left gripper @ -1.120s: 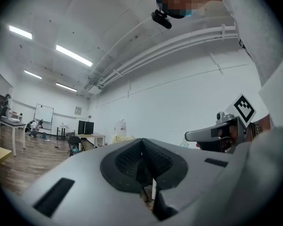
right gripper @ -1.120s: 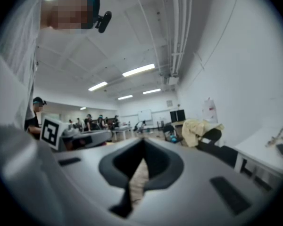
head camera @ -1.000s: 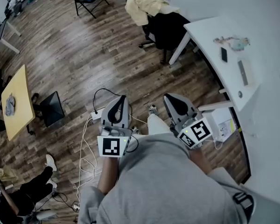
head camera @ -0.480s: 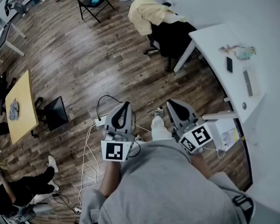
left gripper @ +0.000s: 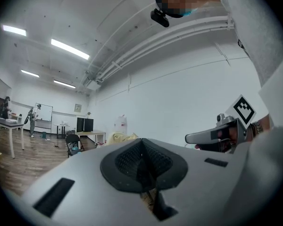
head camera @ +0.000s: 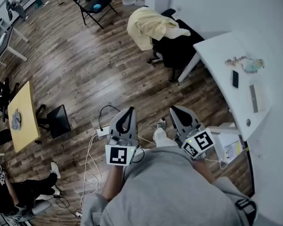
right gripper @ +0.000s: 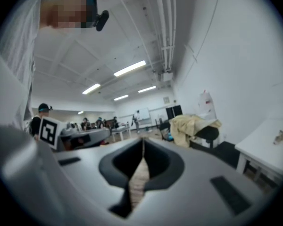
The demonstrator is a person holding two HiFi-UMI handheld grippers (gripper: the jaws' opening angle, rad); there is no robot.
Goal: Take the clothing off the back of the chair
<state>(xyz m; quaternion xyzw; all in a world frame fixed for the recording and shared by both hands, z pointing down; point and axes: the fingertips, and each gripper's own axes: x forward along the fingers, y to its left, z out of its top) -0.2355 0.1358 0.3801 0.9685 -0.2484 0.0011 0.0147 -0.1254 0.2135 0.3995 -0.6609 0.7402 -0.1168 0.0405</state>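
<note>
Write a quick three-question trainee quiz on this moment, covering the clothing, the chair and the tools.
1. True or false: the yellow garment lies draped over the black office chair.
2. What does the left tool hold? A: the garment. B: a cable. C: nothing, its jaws are shut.
3. Fill in: the chair stands next to a white ____.
Key: 1 true; 2 C; 3 desk.
</note>
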